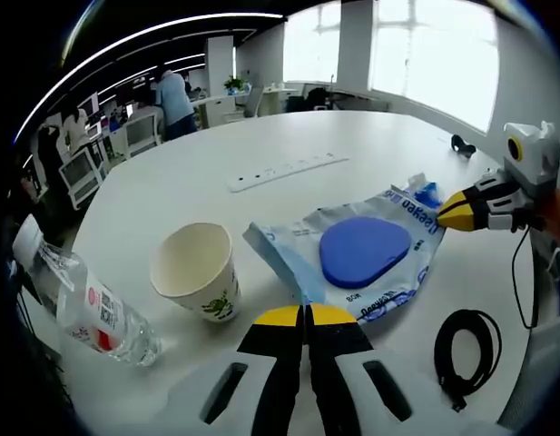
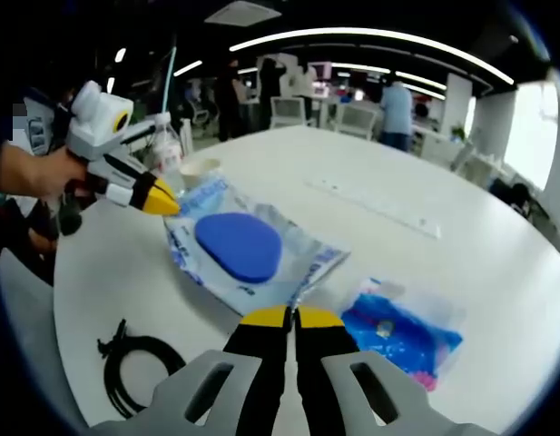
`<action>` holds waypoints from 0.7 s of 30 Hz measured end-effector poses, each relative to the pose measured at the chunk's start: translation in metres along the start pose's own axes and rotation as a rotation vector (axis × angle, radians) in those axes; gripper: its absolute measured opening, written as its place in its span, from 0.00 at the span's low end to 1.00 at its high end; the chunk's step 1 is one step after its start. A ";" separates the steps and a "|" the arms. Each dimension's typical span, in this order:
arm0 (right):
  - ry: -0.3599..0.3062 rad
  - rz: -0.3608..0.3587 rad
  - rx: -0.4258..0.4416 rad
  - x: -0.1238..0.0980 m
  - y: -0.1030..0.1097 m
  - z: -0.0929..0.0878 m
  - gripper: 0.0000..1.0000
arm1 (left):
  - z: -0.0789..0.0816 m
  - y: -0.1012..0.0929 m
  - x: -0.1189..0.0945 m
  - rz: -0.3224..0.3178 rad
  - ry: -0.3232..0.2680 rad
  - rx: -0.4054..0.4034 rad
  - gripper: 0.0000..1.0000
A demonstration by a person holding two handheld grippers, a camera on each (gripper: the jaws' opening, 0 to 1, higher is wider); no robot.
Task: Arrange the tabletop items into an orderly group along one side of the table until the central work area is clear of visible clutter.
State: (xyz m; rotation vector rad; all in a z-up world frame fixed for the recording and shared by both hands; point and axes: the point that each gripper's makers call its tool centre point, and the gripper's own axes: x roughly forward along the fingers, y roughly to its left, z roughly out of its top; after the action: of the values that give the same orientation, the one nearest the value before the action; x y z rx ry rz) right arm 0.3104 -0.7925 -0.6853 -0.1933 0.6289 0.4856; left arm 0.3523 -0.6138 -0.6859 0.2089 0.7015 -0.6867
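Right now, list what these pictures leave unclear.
- Bottle: left gripper view, its cap end cut off by the rim.
- Print on the blue packet: left gripper view, too small and warped to read.
- Small clear bag: right gripper view, blue contents blurred.

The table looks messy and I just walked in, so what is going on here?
A person holds a gripper in each hand over a white table, tidying it. Both grippers look shut and empty: the left gripper points at a plastic package with a blue pad inside, beside a paper cup and a lying water bottle. The right gripper sits between that package and a smaller blue packet. A black cable and power strip lie loose.
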 end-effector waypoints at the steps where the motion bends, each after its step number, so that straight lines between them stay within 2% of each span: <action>1: 0.001 -0.001 -0.001 0.001 -0.001 0.000 0.00 | 0.000 0.001 0.001 -0.001 0.001 0.000 0.00; 21: 0.031 -0.017 -0.030 0.024 -0.009 -0.012 0.00 | -0.011 0.008 0.026 0.003 0.019 -0.027 0.00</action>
State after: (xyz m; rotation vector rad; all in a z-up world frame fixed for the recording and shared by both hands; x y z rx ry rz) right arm 0.3258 -0.7953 -0.7091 -0.2346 0.6506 0.4763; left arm 0.3660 -0.6162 -0.7113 0.1920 0.7281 -0.6729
